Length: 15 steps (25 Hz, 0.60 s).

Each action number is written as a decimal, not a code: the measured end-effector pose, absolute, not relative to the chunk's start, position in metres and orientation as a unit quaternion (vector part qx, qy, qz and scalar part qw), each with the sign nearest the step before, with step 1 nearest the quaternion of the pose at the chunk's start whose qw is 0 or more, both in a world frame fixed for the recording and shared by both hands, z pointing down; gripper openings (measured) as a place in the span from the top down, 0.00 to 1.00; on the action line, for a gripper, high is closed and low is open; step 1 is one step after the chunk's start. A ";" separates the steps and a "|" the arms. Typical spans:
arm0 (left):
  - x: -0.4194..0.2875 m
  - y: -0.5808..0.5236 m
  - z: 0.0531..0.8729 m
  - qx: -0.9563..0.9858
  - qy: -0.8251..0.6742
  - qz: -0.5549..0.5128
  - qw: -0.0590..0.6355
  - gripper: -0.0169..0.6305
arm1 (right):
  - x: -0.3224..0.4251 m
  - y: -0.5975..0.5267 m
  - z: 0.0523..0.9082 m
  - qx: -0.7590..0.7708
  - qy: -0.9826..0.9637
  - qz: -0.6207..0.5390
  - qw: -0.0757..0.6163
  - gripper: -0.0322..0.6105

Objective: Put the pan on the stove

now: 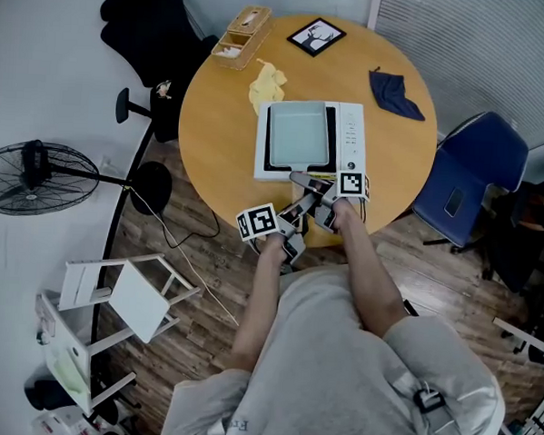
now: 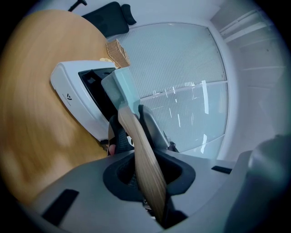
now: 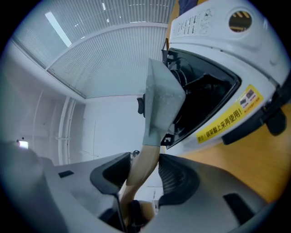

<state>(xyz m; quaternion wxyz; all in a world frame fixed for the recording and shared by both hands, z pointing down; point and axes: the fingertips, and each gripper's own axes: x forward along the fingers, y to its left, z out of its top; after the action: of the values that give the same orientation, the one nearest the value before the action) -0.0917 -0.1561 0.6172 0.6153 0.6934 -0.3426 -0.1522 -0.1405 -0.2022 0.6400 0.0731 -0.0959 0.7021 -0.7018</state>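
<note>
Your left gripper and right gripper each have their fingers clamped on the wooden handle of the pan, one just behind the other. The pan lies squarely over the stove, with its rim inside the white frame and the control strip bare to its right. The stove sits close to the near edge of the counter, right in front of you. Bare wood lies open to its left. A blue cloth lies well apart at the far right.
</note>
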 end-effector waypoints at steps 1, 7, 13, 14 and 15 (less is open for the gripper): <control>-0.091 -0.157 0.618 0.692 -0.343 -0.155 0.616 0.85 | -0.140 -0.203 0.640 -0.096 0.699 -0.704 0.077 0.65; -0.090 -0.157 0.621 0.689 -0.346 -0.157 0.618 0.85 | -0.138 -0.204 0.644 -0.103 0.701 -0.702 0.075 0.65; -0.094 -0.154 0.632 0.679 -0.365 -0.140 0.621 0.87 | -0.141 -0.203 0.649 -0.128 0.714 -0.686 0.054 0.64; -0.094 -0.154 0.632 0.679 -0.366 -0.140 0.621 0.88 | -0.141 -0.203 0.649 -0.131 0.715 -0.685 0.056 0.64; -0.095 -0.154 0.632 0.679 -0.366 -0.140 0.621 0.87 | -0.141 -0.203 0.649 -0.134 0.716 -0.682 0.057 0.64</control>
<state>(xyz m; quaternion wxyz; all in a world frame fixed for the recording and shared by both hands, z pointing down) -0.0946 -0.1537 0.6323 0.6211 0.6788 -0.3658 -0.1399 -0.1409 -0.2026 0.6489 0.0571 -0.1343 0.7163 -0.6823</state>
